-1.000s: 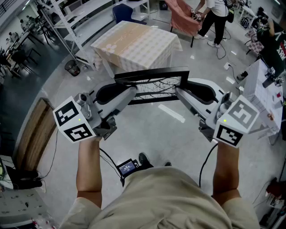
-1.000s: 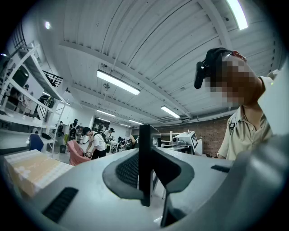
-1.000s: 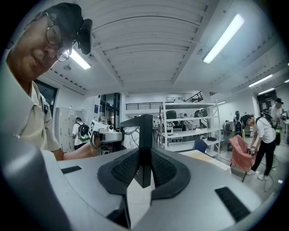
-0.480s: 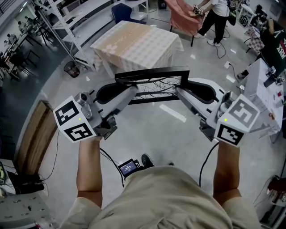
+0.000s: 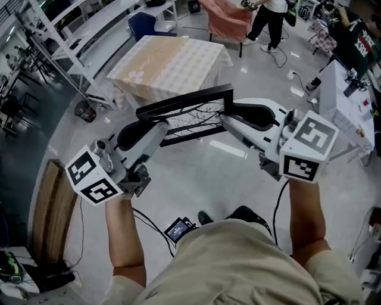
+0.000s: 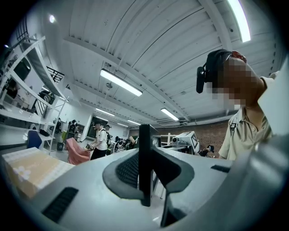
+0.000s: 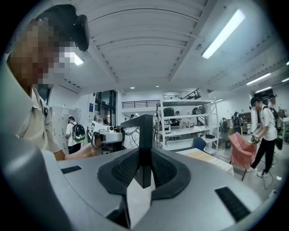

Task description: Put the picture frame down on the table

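Note:
A black picture frame (image 5: 189,112) with a bare-branch print hangs in the air between my two grippers, tilted up at its right end. My left gripper (image 5: 159,127) is shut on its left side and my right gripper (image 5: 225,119) on its right side. In the left gripper view the frame's edge (image 6: 144,164) stands upright between the jaws; the right gripper view shows the same, with the frame edge (image 7: 144,149) clamped. The table (image 5: 172,61), under a beige checked cloth, stands ahead on the floor beyond the frame.
White shelving racks (image 5: 65,36) run along the left. A person (image 5: 268,18) holds a pink cloth (image 5: 226,18) beyond the table. A second white table (image 5: 351,107) stands to the right. A wooden board (image 5: 50,208) lies on the floor at left.
I have moved forward toward the table. The frame has tilted, its right end higher, and both grippers still hold it.

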A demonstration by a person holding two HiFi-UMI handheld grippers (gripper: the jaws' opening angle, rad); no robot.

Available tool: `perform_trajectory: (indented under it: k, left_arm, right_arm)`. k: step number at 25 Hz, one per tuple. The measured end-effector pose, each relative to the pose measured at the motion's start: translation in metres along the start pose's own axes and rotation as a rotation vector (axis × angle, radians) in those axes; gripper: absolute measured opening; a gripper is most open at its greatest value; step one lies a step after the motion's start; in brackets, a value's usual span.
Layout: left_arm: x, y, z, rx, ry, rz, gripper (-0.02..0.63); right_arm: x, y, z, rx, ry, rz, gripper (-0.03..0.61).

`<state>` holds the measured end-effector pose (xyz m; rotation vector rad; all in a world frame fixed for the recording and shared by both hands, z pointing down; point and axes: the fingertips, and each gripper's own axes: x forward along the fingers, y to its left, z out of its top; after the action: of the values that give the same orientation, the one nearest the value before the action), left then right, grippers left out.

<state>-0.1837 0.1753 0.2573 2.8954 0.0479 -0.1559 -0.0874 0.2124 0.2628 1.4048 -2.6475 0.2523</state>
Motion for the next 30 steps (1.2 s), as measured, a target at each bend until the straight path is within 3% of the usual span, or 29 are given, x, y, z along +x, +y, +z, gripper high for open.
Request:
perform_trajectory:
  k: [11, 17, 22, 30]
  left_arm:
    - [0.023, 0.083, -0.001, -0.056, -0.014, 0.007, 0.075]
    - [0.063, 0.131, -0.002, -0.050, 0.005, 0.062, 0.075]
    - [0.117, 0.190, 0.008, -0.038, -0.005, 0.121, 0.075]
    - [0.136, 0.209, 0.002, -0.029, 0.001, 0.157, 0.075]
  right_arm:
    - [0.051, -0.066, 0.001, 0.022, 0.045, 0.013, 0.072]
    - [0.071, -0.131, 0.000, 0.035, 0.034, 0.072, 0.072]
    - [0.089, -0.213, 0.011, 0.027, 0.026, 0.130, 0.072]
    - [0.095, -0.242, 0.005, 0.025, 0.018, 0.163, 0.072]
